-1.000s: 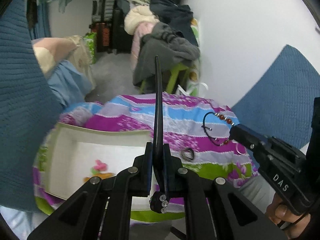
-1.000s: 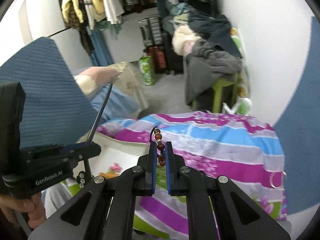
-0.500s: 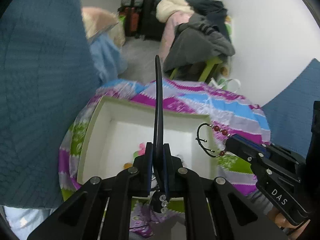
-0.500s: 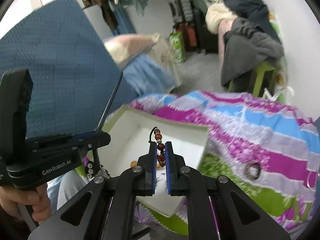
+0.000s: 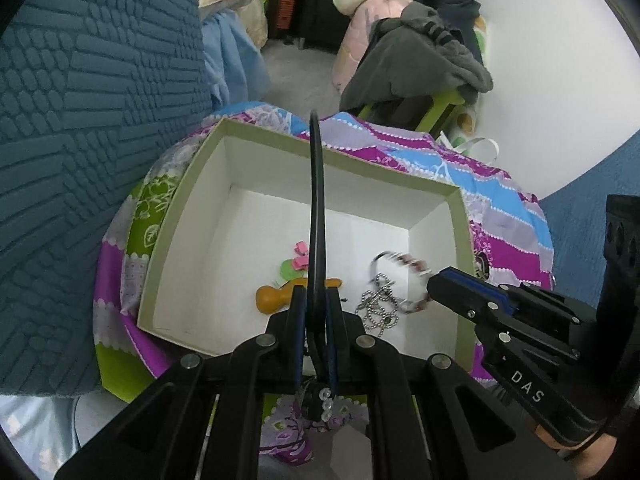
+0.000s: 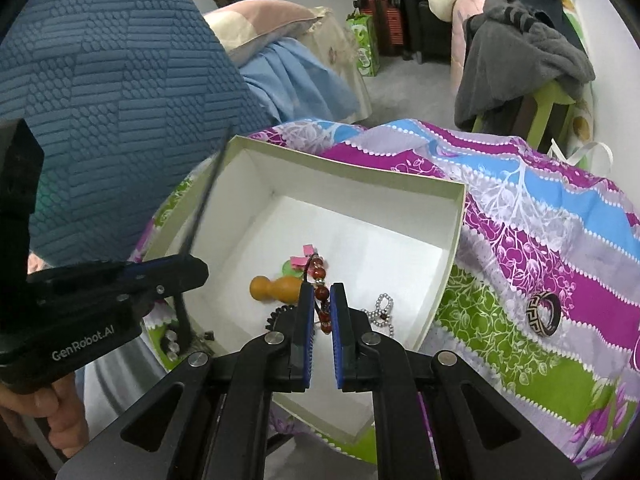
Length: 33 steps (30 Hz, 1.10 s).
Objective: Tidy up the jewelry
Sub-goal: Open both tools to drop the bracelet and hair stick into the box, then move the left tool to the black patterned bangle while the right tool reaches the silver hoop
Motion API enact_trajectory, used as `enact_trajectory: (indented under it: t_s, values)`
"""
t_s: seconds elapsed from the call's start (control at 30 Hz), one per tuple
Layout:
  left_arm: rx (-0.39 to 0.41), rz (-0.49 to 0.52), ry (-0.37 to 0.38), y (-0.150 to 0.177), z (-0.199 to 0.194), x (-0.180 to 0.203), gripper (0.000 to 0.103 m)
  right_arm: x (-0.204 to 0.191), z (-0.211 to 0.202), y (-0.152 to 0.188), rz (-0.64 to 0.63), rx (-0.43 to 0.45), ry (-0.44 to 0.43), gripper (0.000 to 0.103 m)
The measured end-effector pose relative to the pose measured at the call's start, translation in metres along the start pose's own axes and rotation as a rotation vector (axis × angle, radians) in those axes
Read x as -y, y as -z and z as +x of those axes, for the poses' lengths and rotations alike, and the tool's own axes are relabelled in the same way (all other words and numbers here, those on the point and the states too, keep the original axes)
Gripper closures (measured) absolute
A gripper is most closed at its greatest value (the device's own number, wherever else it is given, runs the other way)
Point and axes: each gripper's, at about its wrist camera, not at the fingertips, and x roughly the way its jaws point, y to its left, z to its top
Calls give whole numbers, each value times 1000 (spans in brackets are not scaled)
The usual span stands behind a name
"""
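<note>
An open white box (image 5: 192, 184) (image 6: 456, 216) sits on a colourful cloth. Inside lie an orange wooden piece (image 5: 276, 298) (image 6: 272, 288), pink and green bits (image 5: 298, 260), and a silver ball chain (image 5: 378, 310) (image 6: 384, 314). My right gripper (image 6: 322, 304) (image 5: 434, 286) hovers over the box; its jaws stand slightly apart with a red-beaded bracelet (image 6: 318, 276) (image 5: 404, 266) hanging between them. My left gripper (image 5: 316, 308) (image 6: 200, 270) is shut on a thin black headband (image 5: 317, 200) with pearls on its end (image 5: 322, 398), held over the box's near side.
A patterned black ring (image 6: 542, 314) lies on the cloth right of the box. A blue textured cushion (image 5: 92, 120) stands left. Clothes piled on a green stool (image 6: 520, 60) are behind. A white wall is at the right.
Both grippers moved left and down over the box. The right jaws have parted a little and the bracelet has dropped lower, blurred with motion. The left still holds the headband.
</note>
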Motion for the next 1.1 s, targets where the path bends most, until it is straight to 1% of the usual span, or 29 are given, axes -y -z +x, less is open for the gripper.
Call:
enact_trajectory:
  t_s: [0.03, 0.07, 0.1, 0.13, 0.2, 0.37, 0.43, 0.47, 0.5, 0.53, 0.6, 0.67, 0.7, 0.87, 0.97, 1.1]
  values:
    - [5, 2, -2, -1, -1, 0, 95, 2, -2, 0, 2, 3, -3, 93]
    - [15, 5, -1, -2, -3, 2, 95, 2, -4, -2, 3, 6, -7, 83]
    - [22, 10, 5, -3, -6, 3, 94, 4, -7, -3, 3, 11, -12, 71]
    - [30, 13, 6, -4, -8, 5, 94, 5, -10, -4, 4, 20, -22, 70]
    - [49, 9, -5, -7, -13, 9, 93, 8, -21, -6, 7, 45, -37, 69]
    - [66, 11, 14, -14, -22, 26, 93, 16, -52, -10, -1, 114, -37, 69]
    - [75, 21, 18, -17, -25, 37, 85, 22, -65, -11, -1, 144, -35, 69]
    - [81, 23, 25, -18, -26, 43, 76, 25, -72, -11, 1, 159, -32, 69]
    - [91, 26, 30, -19, -29, 49, 71, 28, -80, -11, 3, 176, -27, 69]
    - [109, 33, 34, -21, -32, 57, 70, 32, -86, -11, 6, 190, -21, 69]
    - [113, 46, 41, -23, -33, 69, 70, 41, -102, -11, 11, 223, -6, 69]
    - [123, 56, 66, -24, -36, 83, 70, 50, -114, -10, 13, 249, 12, 69]
    - [129, 66, 69, -25, -37, 91, 70, 54, -121, -9, 4, 264, 38, 69]
    - [169, 89, 102, -31, -44, 125, 70, 81, -144, -7, 18, 307, 93, 69]
    - [182, 112, 136, -34, -42, 150, 70, 105, -159, -3, 41, 336, 130, 69]
    - [174, 154, 182, -30, -29, 187, 71, 144, -176, 11, 86, 355, 190, 69]
